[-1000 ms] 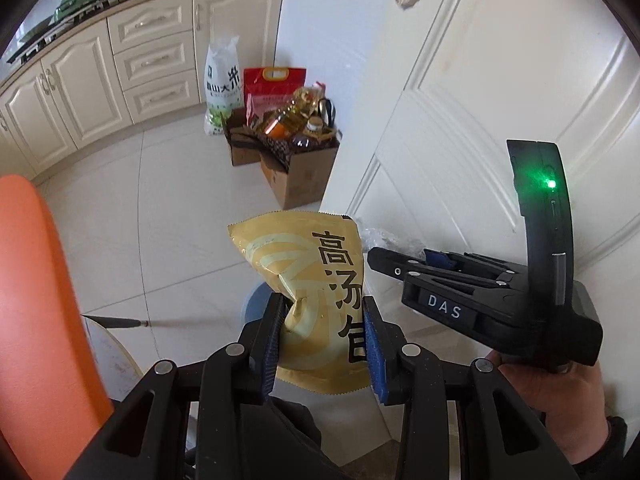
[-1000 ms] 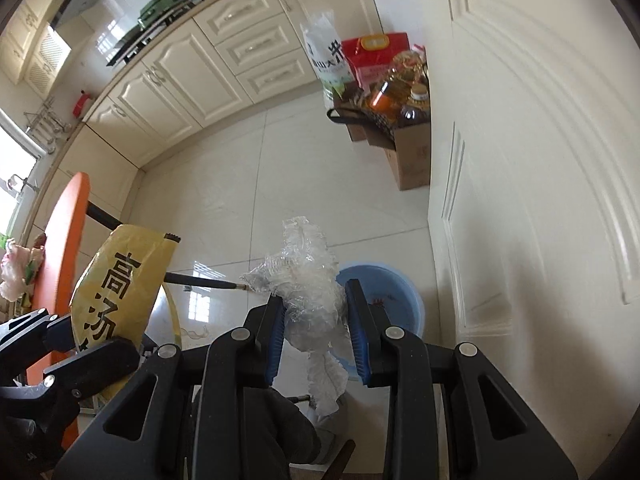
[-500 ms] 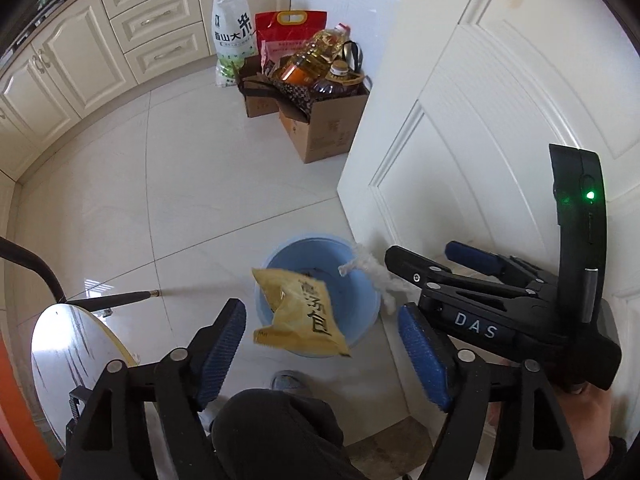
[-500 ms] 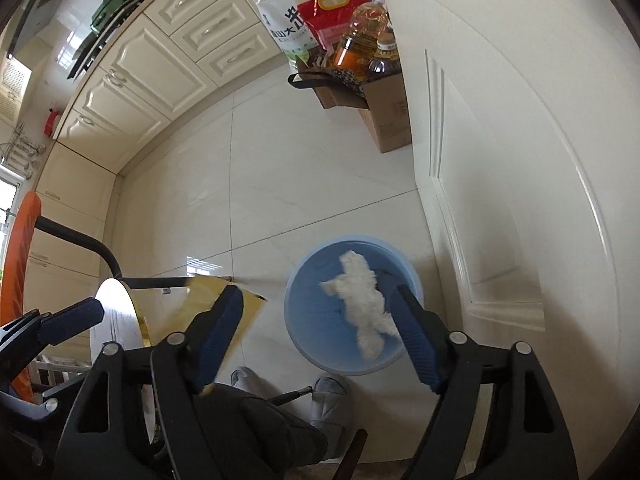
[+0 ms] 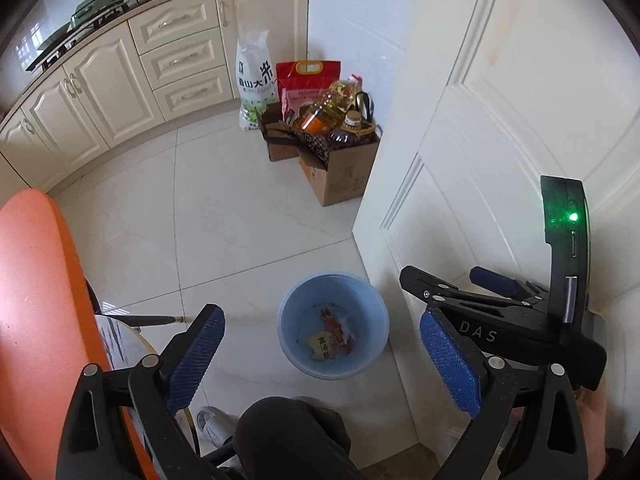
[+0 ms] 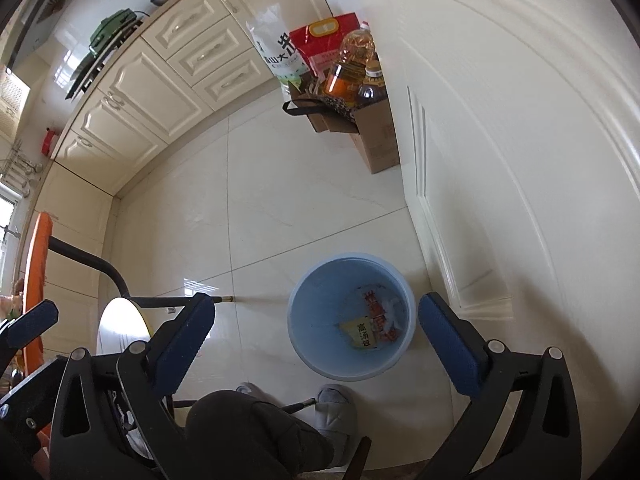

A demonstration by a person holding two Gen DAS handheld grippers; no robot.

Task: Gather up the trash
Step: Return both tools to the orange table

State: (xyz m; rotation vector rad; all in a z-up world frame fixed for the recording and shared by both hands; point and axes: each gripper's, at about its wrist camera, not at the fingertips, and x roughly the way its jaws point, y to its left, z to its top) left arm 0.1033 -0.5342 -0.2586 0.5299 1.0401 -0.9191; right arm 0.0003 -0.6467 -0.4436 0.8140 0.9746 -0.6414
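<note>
Both tools, left [image 5: 316,360] and right [image 6: 316,340], are hanging spread and empty, jaws having just been opening; the yellow wrapper [image 6: 362,334] is lying inside the blue bin [image 6: 304,344] at 1 o'clock. Good practice: lift clear before seeking more trash

Both wrist cams high, angled steeply down, sharing blue bin [image 5: 333,326] [image 6: 351,316], floor, door, cupboards.

Cream cabinets [image 5: 112,80], white tiled floor [image 5: 224,216]
</note>
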